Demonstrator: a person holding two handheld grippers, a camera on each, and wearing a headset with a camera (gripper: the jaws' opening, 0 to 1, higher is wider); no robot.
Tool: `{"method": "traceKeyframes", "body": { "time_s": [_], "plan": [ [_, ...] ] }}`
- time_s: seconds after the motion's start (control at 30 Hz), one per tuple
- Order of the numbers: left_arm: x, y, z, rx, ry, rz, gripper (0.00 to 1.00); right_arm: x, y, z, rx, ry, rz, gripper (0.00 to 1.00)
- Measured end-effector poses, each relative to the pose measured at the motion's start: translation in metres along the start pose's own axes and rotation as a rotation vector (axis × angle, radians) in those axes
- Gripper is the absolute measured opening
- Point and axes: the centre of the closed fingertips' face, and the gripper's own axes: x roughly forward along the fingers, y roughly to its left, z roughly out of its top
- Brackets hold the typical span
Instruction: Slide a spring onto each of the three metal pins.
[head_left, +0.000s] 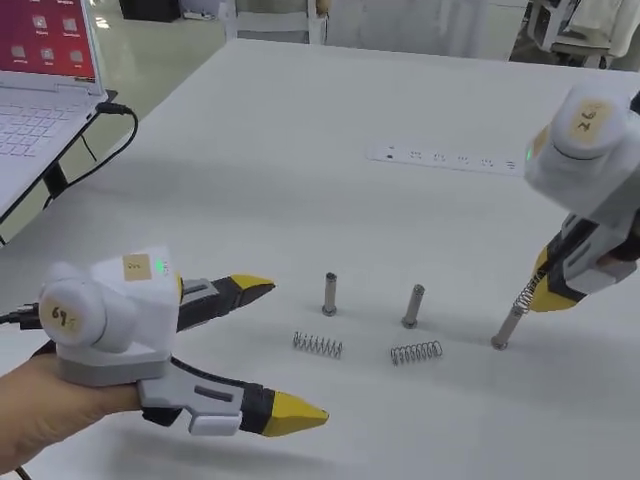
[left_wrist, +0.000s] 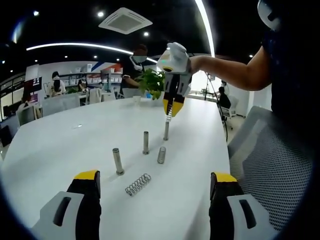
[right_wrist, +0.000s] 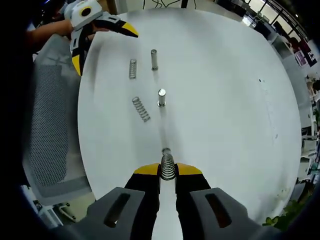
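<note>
From above, the head view lays out the white tabletop (head_left: 300, 150) with three short grey metal pins standing in a row: the left pin (head_left: 330, 294), the middle pin (head_left: 413, 306) and the right pin (head_left: 507, 328). Two small steel coil springs lie flat just in front of them, the left loose spring (head_left: 317, 345) and the right loose spring (head_left: 415, 352). Farther off sit an open white laptop (head_left: 40, 70) at the left edge and a flat white power strip (head_left: 445, 158).

The right gripper view looks straight along the held spring (right_wrist: 167, 167). The right gripper (right_wrist: 168, 171) is clenched on it between yellow tips, with the right pin's top just ahead of the coil. The left gripper view gives the side-on look: the held spring slants down from the right gripper and its lower end meets the pin's top. Whether the coil is over the tip I cannot tell.

The left gripper (head_left: 280, 350) hovers released with its jaws wide apart. It is just left of the left loose spring and touches nothing.
</note>
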Motion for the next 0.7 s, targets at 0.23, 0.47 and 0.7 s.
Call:
{"method": "traceKeyframes", "body": {
  "time_s": [0.23, 0.47, 0.7],
  "plan": [
    [0.0, -0.001, 0.0, 0.002, 0.004, -0.003, 0.87, 0.007, -0.001, -0.001, 0.012, 0.0, 0.011, 0.08],
    [0.0, -0.001, -0.001, 0.002, 0.006, -0.004, 0.87, 0.016, 0.0, -0.002, 0.017, 0.01, 0.023, 0.08],
    [0.0, 0.0, 0.0, 0.003, 0.005, -0.003, 0.86, 0.022, 0.0, -0.004, 0.026, 0.017, 0.027, 0.08]
  ]
}}
